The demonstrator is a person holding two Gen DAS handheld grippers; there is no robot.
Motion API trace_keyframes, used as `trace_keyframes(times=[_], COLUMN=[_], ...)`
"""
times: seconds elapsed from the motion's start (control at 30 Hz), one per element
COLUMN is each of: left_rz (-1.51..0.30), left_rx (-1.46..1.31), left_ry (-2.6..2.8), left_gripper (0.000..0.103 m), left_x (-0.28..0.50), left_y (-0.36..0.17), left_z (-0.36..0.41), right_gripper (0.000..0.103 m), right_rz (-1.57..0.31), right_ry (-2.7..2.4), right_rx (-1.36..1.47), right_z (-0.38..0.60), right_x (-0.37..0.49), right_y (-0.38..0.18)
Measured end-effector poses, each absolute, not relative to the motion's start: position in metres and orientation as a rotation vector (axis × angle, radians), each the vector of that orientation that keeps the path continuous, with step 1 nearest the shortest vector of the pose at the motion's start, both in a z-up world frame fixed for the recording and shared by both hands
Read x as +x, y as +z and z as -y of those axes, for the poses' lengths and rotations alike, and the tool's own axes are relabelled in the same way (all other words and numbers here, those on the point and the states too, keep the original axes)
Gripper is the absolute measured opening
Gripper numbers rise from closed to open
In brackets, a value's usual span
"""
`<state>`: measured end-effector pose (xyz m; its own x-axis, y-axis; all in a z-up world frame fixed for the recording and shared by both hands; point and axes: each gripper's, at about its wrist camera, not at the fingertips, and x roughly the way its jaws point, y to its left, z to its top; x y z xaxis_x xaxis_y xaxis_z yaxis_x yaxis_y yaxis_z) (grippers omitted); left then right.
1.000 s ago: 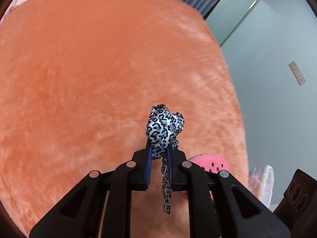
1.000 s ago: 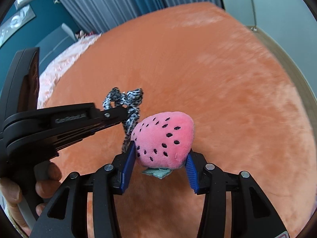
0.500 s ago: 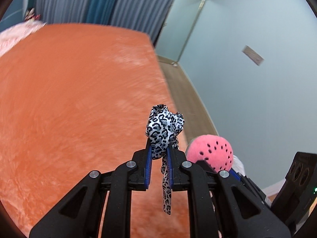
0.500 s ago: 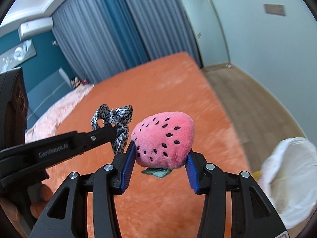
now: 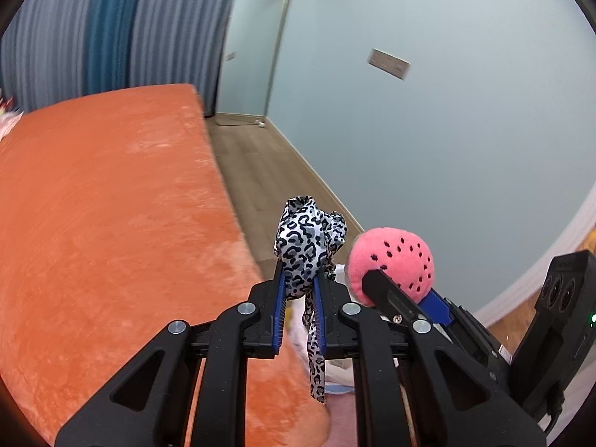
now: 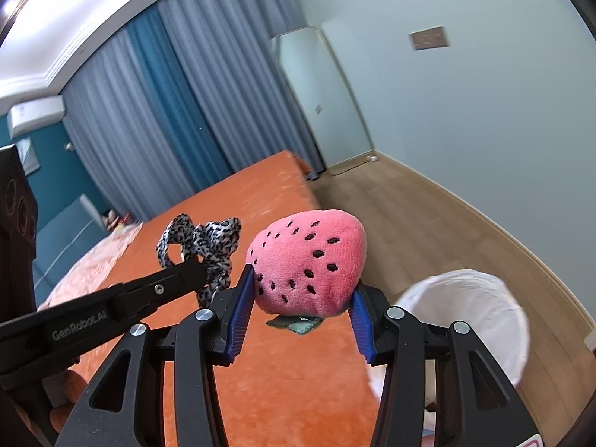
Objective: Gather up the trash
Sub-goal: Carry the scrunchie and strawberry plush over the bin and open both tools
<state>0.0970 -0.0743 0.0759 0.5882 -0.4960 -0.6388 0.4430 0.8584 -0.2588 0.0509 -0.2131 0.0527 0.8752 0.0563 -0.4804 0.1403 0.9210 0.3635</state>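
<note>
My left gripper [image 5: 300, 279] is shut on a leopard-print fabric strip [image 5: 307, 238], whose tail hangs down between the fingers. My right gripper [image 6: 302, 298] is shut on a pink plush strawberry [image 6: 307, 264] with black seeds and a green leaf tag underneath. Both are held in the air over the edge of the orange bed [image 5: 104, 216]. Each gripper shows in the other's view: the strawberry [image 5: 395, 260] right of my left gripper, the fabric strip [image 6: 205, 240] left of my right gripper. A bin lined with a white bag [image 6: 469, 320] stands on the floor, low right in the right wrist view.
The orange bed [image 6: 260, 201] fills the left. A wooden floor [image 6: 428, 223] runs between the bed and a pale blue wall [image 5: 447, 130]. Grey-blue curtains [image 6: 178, 111] hang at the far end. A pink blanket [image 6: 85, 264] lies at the bed's far left.
Both grippers have lifted and swung right, from over the middle of the bed to its edge. The floor, wall and white-lined bin have come into view. Both grips are unchanged.
</note>
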Motion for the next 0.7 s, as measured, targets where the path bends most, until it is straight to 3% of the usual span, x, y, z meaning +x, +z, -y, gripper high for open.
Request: trace_keyframes(times=[0.7], left_rz=[-0.836], left_rx=[0.021], left_ry=[-0.706], left_gripper=[0.014], left_x=[0.083], left_y=[0.05], left_z=[0.177], right_gripper=[0.046], right_rz=[-0.511], right_ry=[-0.222], right_rx=[0.504], right_z=[0.288], right_x=[0.005], right_y=[0.012])
